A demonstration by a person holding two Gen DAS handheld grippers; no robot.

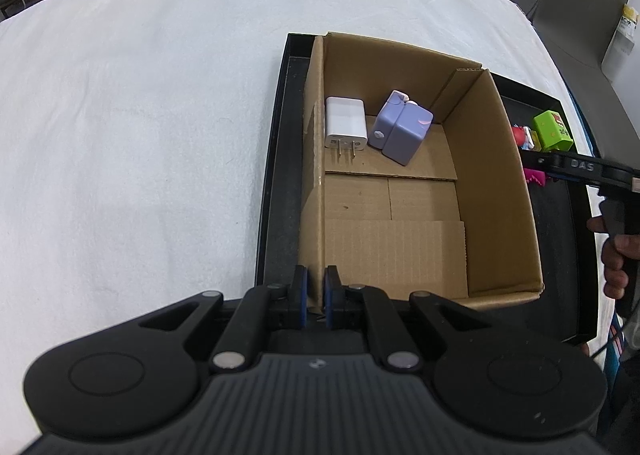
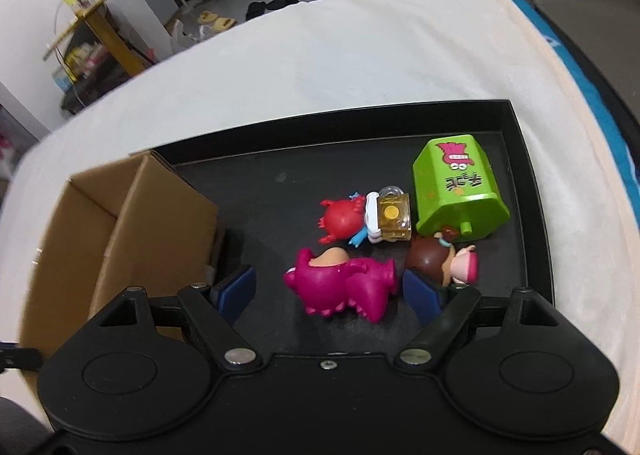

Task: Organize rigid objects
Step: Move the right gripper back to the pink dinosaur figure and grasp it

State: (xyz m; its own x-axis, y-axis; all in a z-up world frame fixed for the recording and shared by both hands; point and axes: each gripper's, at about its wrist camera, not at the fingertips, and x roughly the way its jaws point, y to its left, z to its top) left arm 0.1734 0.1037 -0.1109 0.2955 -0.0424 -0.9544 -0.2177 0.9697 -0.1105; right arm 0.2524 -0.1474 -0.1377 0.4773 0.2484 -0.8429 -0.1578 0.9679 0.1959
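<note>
A cardboard box (image 1: pixel 496 175) stands in a black tray (image 1: pixel 276 159). In it lie a white charger (image 1: pixel 346 123) and a lilac block (image 1: pixel 402 127). My left gripper (image 1: pixel 316 295) is shut on the box's near left wall. My right gripper (image 2: pixel 332 289) is open just above the tray floor (image 2: pixel 256 191), with a magenta dinosaur figure (image 2: pixel 344 283) between its fingers. Beyond it lie a red figure (image 2: pixel 344 219), a clear yellow padlock (image 2: pixel 392 219), a green toy bin (image 2: pixel 456 191) on its side and a brown-haired doll (image 2: pixel 436 259) by the right finger. The box (image 2: pixel 132 223) is at its left.
The tray rests on a white cloth-covered table (image 1: pixel 140 115). The right gripper's body (image 1: pixel 580 169) and the hand holding it show at the right of the left wrist view. Shelves and clutter (image 2: pixel 88 43) stand on the floor beyond the table.
</note>
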